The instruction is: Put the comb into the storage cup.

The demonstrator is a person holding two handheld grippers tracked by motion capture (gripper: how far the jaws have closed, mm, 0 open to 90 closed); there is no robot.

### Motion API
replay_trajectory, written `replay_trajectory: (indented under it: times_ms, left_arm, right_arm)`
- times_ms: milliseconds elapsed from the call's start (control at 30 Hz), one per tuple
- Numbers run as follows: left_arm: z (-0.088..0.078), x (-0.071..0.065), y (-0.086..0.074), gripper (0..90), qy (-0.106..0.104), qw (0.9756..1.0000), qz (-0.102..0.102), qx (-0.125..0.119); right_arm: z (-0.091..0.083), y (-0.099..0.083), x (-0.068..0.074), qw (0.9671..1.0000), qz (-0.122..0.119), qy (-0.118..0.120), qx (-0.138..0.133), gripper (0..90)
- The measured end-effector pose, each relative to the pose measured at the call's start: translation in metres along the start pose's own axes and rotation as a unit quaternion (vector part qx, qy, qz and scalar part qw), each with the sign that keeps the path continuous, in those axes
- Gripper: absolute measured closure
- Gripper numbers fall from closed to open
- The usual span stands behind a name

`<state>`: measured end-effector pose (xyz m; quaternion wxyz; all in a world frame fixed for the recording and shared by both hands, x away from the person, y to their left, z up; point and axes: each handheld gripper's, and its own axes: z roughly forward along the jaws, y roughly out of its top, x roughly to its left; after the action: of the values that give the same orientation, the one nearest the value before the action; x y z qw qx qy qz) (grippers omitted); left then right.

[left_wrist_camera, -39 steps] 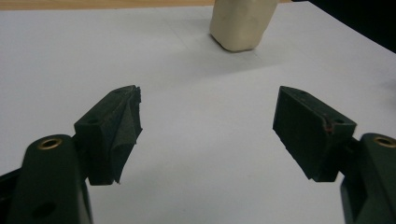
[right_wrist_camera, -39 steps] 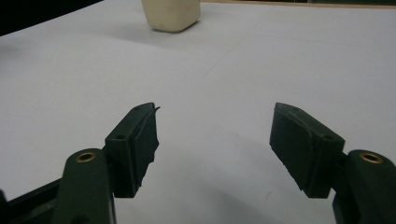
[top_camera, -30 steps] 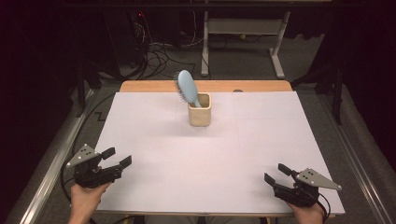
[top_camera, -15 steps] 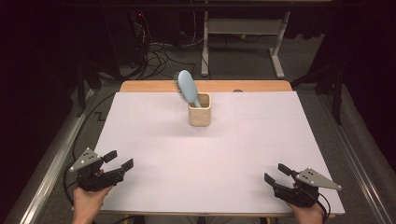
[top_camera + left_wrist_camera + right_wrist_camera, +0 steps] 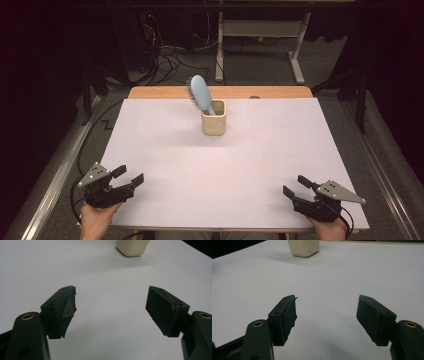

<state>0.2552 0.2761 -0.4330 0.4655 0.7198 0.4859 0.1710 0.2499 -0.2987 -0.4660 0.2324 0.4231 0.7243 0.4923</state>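
A light blue hairbrush (image 5: 200, 94) stands handle-down in a cream square cup (image 5: 213, 118) near the far middle of the white table (image 5: 210, 165), leaning left. The cup's base also shows in the left gripper view (image 5: 131, 247) and the right gripper view (image 5: 303, 247). My left gripper (image 5: 128, 175) rests at the near left corner, jaws open and empty, as its own view (image 5: 111, 307) confirms. At the near right edge my right gripper (image 5: 296, 185) is likewise open with nothing between its jaws (image 5: 327, 315). Both point toward the cup, well short of it.
A wooden strip (image 5: 165, 92) runs along the table's far edge. Behind it are a white desk frame (image 5: 260, 35) and tangled cables (image 5: 165, 60) on a dark floor. Metal rails (image 5: 55, 180) flank the table.
The left gripper has drifted slightly toward the near edge of the table. The right gripper, cup and brush have not moved.
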Motion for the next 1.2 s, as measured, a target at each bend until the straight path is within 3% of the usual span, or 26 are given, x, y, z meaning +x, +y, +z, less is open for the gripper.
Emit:
replay_trajectory:
  times_ms: [933, 1200]
  left_arm:
    - [0.005, 0.009, -0.019, 24.4, 0.027, 0.9990, -0.030, -0.020]
    - [0.007, 0.011, -0.024, 24.5, 0.020, 0.9989, -0.038, -0.020]
  right_arm:
    - [0.000, 0.000, 0.000, 1.0000, 0.000, 0.001, 0.000, 32.8]
    - [0.001, 0.000, 0.000, 1.0000, -0.001, 0.001, 0.001, 32.8]
